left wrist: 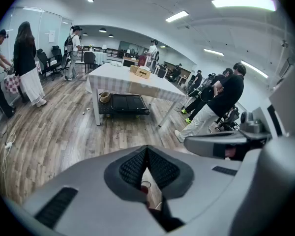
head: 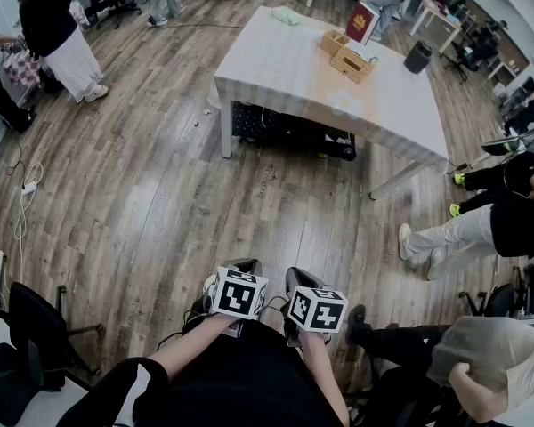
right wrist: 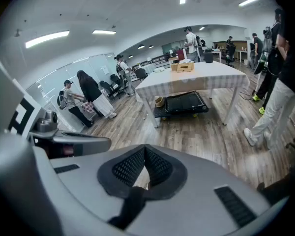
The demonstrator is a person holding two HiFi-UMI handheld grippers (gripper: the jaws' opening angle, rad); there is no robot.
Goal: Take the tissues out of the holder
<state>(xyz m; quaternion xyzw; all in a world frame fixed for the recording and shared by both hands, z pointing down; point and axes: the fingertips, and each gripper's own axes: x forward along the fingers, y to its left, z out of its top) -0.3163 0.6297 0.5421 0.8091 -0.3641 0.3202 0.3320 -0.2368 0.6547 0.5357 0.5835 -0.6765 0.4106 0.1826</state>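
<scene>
The wooden tissue holder (head: pixel 351 63) stands on the white-clothed table (head: pixel 294 69) far across the room, seen small as the holder (left wrist: pixel 140 72) in the left gripper view and as the holder (right wrist: pixel 182 66) in the right gripper view. Both grippers hang close to my body, well short of the table. My left gripper (head: pixel 243 265) shows its marker cube; its jaws (left wrist: pixel 146 149) meet at the tips with nothing between them. My right gripper (head: pixel 297 277) sits beside it, and its jaws (right wrist: pixel 145 149) are likewise shut and empty.
A second wooden box (head: pixel 334 41), a red item (head: pixel 362 22), a black cylinder (head: pixel 417 56) and a green cloth (head: pixel 287 15) share the table. A low cart (head: pixel 289 124) sits beneath it. People stand at the left (head: pixel 58 25) and right (head: pixel 481 221). A chair (head: pixel 36 327) is by me.
</scene>
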